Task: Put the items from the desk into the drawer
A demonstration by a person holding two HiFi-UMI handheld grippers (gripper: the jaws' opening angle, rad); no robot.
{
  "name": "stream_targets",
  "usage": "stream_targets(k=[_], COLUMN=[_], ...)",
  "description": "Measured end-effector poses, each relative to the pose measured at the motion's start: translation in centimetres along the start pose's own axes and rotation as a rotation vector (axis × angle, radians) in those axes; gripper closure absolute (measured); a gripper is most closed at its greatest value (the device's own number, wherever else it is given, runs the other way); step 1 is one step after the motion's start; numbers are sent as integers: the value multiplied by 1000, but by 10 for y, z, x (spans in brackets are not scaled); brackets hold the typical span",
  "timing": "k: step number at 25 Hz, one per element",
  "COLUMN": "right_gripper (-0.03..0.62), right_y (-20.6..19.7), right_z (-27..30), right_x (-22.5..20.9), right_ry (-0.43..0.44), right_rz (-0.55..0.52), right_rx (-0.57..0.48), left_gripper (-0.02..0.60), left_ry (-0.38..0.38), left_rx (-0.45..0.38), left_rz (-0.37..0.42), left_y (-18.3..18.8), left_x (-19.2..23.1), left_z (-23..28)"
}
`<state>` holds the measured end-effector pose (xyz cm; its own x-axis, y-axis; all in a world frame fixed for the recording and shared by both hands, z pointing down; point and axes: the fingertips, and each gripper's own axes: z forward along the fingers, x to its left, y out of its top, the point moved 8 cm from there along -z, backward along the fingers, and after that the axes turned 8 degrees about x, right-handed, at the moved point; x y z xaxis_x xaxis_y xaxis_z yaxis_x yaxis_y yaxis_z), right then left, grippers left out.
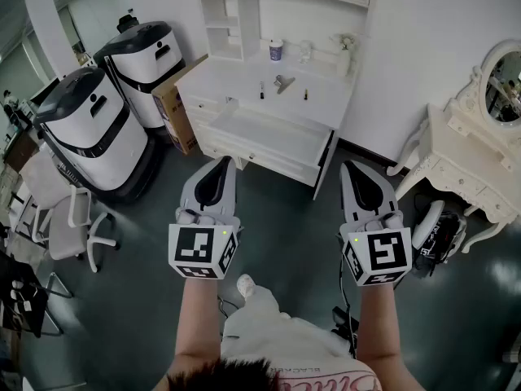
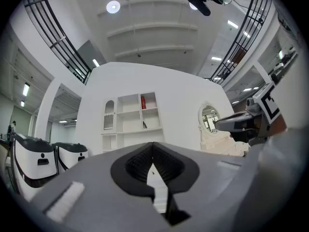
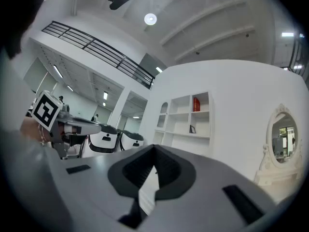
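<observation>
We hold both grippers out level over the dark floor, well short of the white desk [image 1: 236, 80]. The left gripper [image 1: 221, 164] has its jaws pressed together with nothing between them. The right gripper [image 1: 352, 168] is closed and empty in the same way. Each gripper's own view shows its black pads meeting at the tip.

The drawer [image 1: 260, 133] stands pulled out below the desk's front edge. The items lie on the desktop. A cup [image 1: 276, 50] stands near the back edge, with glass pieces [image 1: 304, 52] beside it toward the back right corner. Around the middle lies a silvery clip [image 1: 282, 82], with a small dark stick [image 1: 261, 90] to its left and another small stick [image 1: 306, 94] to its right.

Shelves [image 1: 232, 15] rise above the desk's back edge, and one holds a red bottle [image 2: 143, 102]. Left of the desk are a cardboard box [image 1: 172, 108] and two white machines [image 1: 89, 129]. A white dressing table [image 1: 468, 165] with a mirror stands to the right.
</observation>
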<state>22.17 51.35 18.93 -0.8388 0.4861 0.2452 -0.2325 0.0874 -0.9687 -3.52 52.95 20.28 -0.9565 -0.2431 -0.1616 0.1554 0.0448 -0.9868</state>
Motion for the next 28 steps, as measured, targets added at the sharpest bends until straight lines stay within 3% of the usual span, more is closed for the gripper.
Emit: stream_targets(k=[14, 28], right_gripper=[586, 586], right_y=[-9, -10], right_z=[28, 186], right_x=[-15, -53], right_ry=[1, -57], right_rz=[7, 8], right_rx=[19, 56], left_gripper=[572, 572], left_ry=[10, -6], left_rx=[0, 1], left_rz=[8, -23], left_y=[-5, -26], left_x=[11, 102], left_z=[32, 180])
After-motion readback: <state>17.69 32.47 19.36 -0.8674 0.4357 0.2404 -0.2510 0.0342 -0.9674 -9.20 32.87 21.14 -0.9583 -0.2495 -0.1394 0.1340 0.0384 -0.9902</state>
